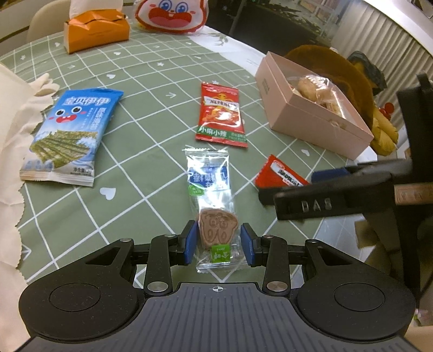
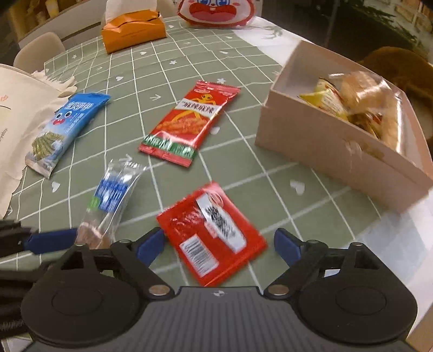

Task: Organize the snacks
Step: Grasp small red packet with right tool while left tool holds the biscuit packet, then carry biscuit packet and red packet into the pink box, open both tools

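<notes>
A clear cookie packet (image 1: 212, 205) lies on the green checked cloth, its near end between the blue pads of my left gripper (image 1: 218, 243), which is open around it. It also shows in the right wrist view (image 2: 111, 200). My right gripper (image 2: 219, 246) is open, its pads on either side of a small red packet (image 2: 213, 232), also seen in the left wrist view (image 1: 278, 173). A long red snack pack (image 1: 220, 115) (image 2: 189, 121) and a blue seaweed pack (image 1: 69, 135) (image 2: 65, 130) lie further out. A pink box (image 1: 311, 119) (image 2: 338, 151) at the right holds several snacks.
An orange tissue box (image 1: 94, 29) (image 2: 132, 29) and a cartoon-face bag (image 1: 170, 16) (image 2: 216, 10) stand at the far edge. A white cloth bag (image 1: 10, 135) (image 2: 16, 113) lies at the left. A brown plush toy (image 1: 351, 78) sits behind the box.
</notes>
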Tool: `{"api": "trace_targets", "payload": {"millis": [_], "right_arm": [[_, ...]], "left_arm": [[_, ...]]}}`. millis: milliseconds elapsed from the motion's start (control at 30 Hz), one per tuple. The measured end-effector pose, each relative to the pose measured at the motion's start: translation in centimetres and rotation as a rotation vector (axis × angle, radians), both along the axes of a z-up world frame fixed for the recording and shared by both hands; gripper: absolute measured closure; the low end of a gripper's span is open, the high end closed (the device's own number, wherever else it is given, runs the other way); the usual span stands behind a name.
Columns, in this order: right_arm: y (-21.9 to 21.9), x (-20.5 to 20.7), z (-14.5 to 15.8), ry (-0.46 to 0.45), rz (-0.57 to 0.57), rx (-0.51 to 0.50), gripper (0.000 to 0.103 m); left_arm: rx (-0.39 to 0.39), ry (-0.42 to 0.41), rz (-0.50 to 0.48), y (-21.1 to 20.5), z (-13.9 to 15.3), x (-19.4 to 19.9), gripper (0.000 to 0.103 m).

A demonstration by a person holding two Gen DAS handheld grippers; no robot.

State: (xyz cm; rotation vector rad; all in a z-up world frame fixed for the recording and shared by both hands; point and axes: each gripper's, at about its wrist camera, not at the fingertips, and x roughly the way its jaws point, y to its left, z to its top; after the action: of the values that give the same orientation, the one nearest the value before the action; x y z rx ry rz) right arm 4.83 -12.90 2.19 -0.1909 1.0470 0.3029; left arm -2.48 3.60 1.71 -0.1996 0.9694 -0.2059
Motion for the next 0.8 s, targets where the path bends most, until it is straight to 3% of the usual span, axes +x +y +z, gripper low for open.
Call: {"api": "trace_targets", "payload": {"millis": [67, 200, 367, 667, 733, 800], "right_arm": [[0.0, 0.3, 0.1, 0.007, 0.009, 0.002, 0.017], [0.6, -0.7, 0.7, 0.01, 0.034, 0.0, 0.04], [0.7, -2.7, 0.8, 0.01, 0.059, -0.003, 0.042], [-4.4, -4.1, 2.7, 0.001, -0.074, 0.083, 0.044], [-5.8, -4.0, 4.2, -0.024, -0.102, 0.107, 0.045], [-7.4, -3.5, 6.8, -0.072, -0.123, 0.139, 0.045]], "left_arm": [[-0.005, 0.001, 0.003, 0.1, 0.0, 0.0, 0.063], [-0.013, 0.006, 0.01, 0.2, 0.0, 0.1, 0.063], [-0.01, 0.005, 0.015, 0.0, 0.0, 0.1, 0.063], [-0.038, -0.011, -0.043, -1.1, 0.2, -0.2, 0.063], [-0.058, -0.048, -0.065, -1.8, 1.5, 0.4, 0.064], [-0.094, -0.112, -0.099, -2.7, 4.8, 2.0, 0.064]]}}
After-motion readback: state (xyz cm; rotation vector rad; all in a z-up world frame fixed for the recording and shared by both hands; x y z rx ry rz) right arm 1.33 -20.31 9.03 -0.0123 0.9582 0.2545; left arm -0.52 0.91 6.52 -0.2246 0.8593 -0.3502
